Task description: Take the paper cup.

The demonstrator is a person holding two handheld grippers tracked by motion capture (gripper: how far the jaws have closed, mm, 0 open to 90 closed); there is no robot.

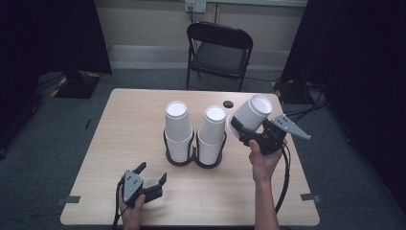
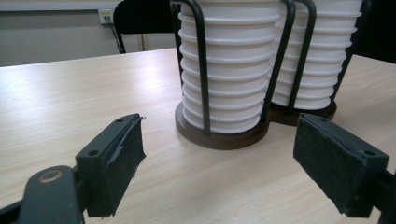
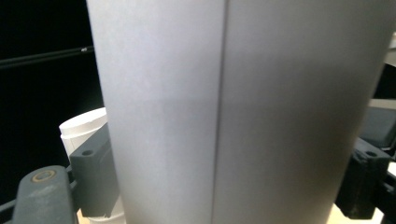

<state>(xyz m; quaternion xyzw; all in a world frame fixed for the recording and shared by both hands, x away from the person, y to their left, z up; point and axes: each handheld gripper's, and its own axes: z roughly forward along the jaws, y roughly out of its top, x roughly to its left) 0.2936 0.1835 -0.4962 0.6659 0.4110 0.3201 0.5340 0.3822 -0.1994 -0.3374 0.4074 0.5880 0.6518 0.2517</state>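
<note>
High view: right gripper (image 1: pixel 245 128) pinches a white paper cup (image 1: pixel 252 113), tilted, bottom-up, above the desk (image 1: pixel 129 134) just right of the two cup stacks (image 1: pixel 196 129) in the holder (image 1: pixel 194 160). Left gripper (image 1: pixel 152 179) rests near the front edge, fingers spread.

Left gripper view: fingers (image 2: pixel 116 163) apart, nothing between; holder ahead.

Right gripper view: cup wall (image 3: pixel 233 107) clamped between both fingers (image 3: pixel 93 175).

Risk: thin wall may crumple or slip under a tight pinch; swinging it could knock the nearer stack.
</note>
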